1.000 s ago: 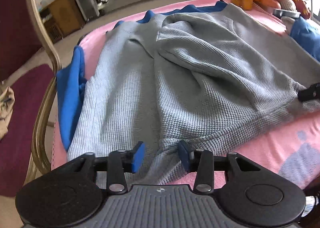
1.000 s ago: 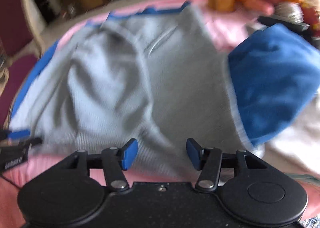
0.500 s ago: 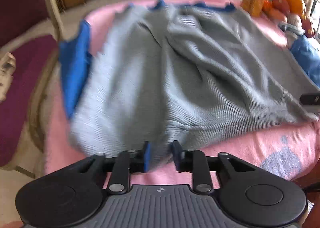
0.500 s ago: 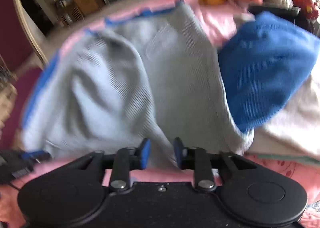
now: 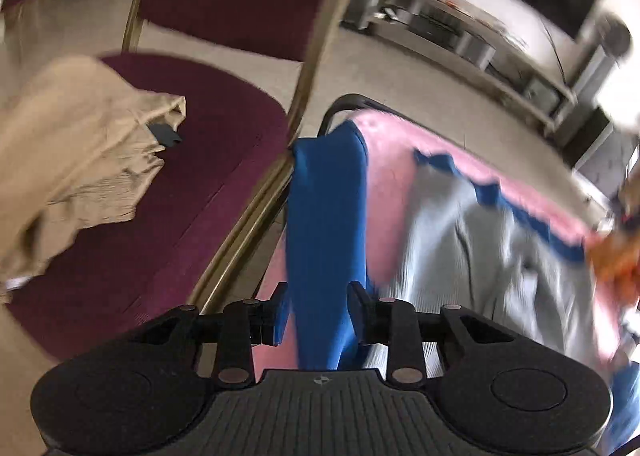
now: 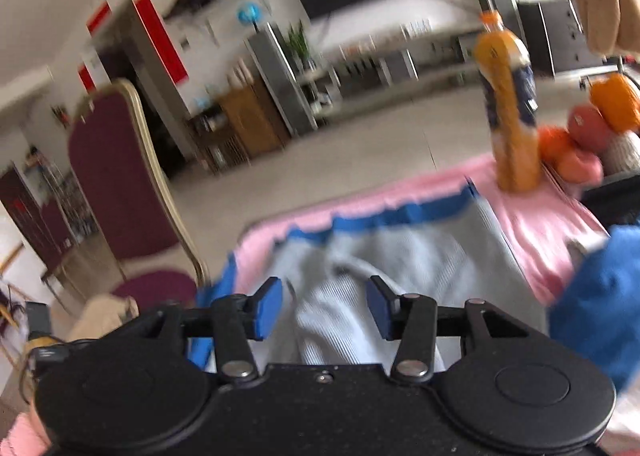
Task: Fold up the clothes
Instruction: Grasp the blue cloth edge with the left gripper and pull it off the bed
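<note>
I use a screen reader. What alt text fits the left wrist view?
The left gripper, fingers closing, frames a hanging blue cloth at the edge of a pink-covered table. A grey sweater lies right, a maroon chair with tan fabric left.

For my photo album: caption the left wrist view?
Left claw closing around blue cloth, beside a maroon chair.

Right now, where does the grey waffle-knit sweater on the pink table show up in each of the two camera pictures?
Left wrist view: the grey waffle-knit sweater lies at right, blurred, beyond the right fingertip.
Right wrist view: it fills the lower middle, straight ahead past the fingers.
Shared landmark: the maroon chair with the gold frame, left of the sweater in both.
</note>
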